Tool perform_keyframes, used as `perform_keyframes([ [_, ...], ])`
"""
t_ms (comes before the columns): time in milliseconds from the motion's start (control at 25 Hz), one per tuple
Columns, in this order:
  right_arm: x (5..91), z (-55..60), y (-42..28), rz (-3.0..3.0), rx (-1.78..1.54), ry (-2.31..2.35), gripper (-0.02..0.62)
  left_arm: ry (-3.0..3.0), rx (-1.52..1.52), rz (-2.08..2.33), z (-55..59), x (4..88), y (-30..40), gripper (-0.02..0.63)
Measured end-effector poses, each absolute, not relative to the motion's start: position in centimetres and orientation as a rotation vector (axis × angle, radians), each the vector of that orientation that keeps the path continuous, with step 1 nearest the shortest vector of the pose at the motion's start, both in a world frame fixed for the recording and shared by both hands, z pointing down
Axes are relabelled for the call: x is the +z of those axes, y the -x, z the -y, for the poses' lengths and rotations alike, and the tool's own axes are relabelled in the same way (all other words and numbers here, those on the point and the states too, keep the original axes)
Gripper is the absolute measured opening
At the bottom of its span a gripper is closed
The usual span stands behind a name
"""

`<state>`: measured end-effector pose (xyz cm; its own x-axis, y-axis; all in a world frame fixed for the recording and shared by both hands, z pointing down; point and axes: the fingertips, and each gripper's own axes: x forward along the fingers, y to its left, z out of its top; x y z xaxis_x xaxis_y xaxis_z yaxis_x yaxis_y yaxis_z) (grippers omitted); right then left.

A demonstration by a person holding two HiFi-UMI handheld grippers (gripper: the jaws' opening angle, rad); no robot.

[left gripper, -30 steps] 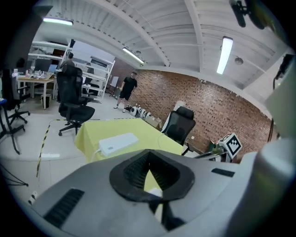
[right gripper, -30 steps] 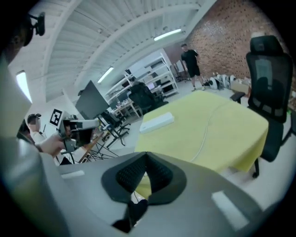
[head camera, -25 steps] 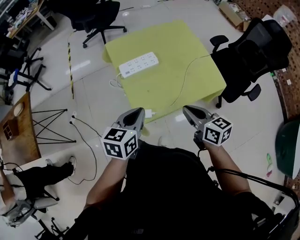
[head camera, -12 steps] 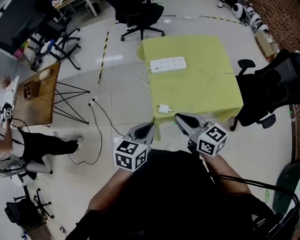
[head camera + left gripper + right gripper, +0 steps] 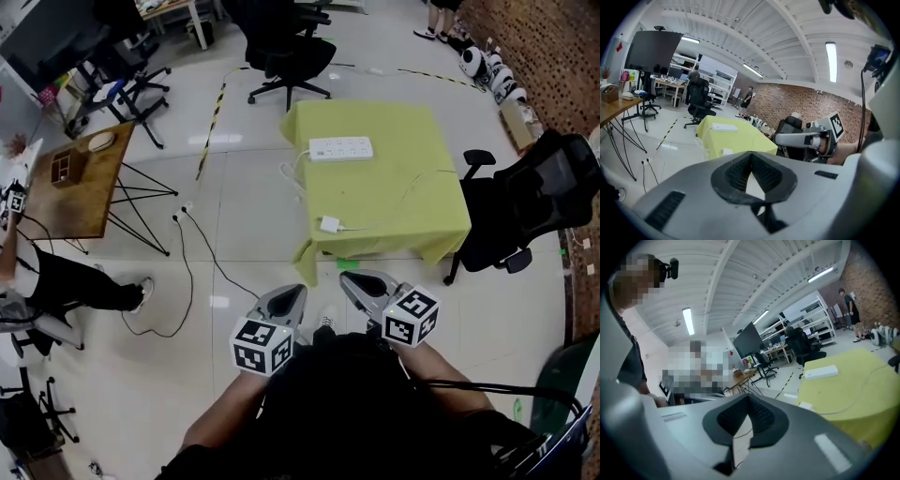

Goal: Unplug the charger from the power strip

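Note:
A white power strip (image 5: 340, 148) lies at the far side of a table under a yellow-green cloth (image 5: 403, 202). The white charger (image 5: 329, 224) lies apart from it near the cloth's front left edge, its thin cable trailing right. Both grippers hang over the floor in front of the table, well short of it. My left gripper (image 5: 292, 297) is shut and holds nothing, and so is my right gripper (image 5: 353, 280). The left gripper view shows the strip (image 5: 724, 127), the charger (image 5: 726, 151) and the right gripper (image 5: 779, 138) beyond its own shut tips (image 5: 751, 154). The right gripper view shows the strip (image 5: 821, 372) and the charger (image 5: 805, 405).
Black office chairs stand right of the table (image 5: 525, 202) and behind it (image 5: 286, 37). A wooden desk (image 5: 80, 183) on thin black legs is at the left, with a seated person (image 5: 56, 281) near it. Cables (image 5: 187, 258) lie on the tiled floor.
The table now sits farther off and higher in the head view: both grippers have drawn back from its front edge, still shut and side by side. The charger and strip have not moved.

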<state>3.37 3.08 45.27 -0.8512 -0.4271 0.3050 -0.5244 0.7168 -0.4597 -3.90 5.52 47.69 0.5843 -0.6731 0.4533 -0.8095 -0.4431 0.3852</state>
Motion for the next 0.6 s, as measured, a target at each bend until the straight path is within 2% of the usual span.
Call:
perform_keyframes([
  [280, 46.1, -8.5, -7.3, 2.713, 0.834, -0.892, 0.002, -2.247, 0.342, 1.114, -10.4, 50.0, 2.0, 0.005],
  [600, 44.9, -9.9, -12.4, 2.756, 0.799, -0.885, 0.002, -2.296, 0.38, 1.171, -12.1, 47.8, -2.1, 0.005],
])
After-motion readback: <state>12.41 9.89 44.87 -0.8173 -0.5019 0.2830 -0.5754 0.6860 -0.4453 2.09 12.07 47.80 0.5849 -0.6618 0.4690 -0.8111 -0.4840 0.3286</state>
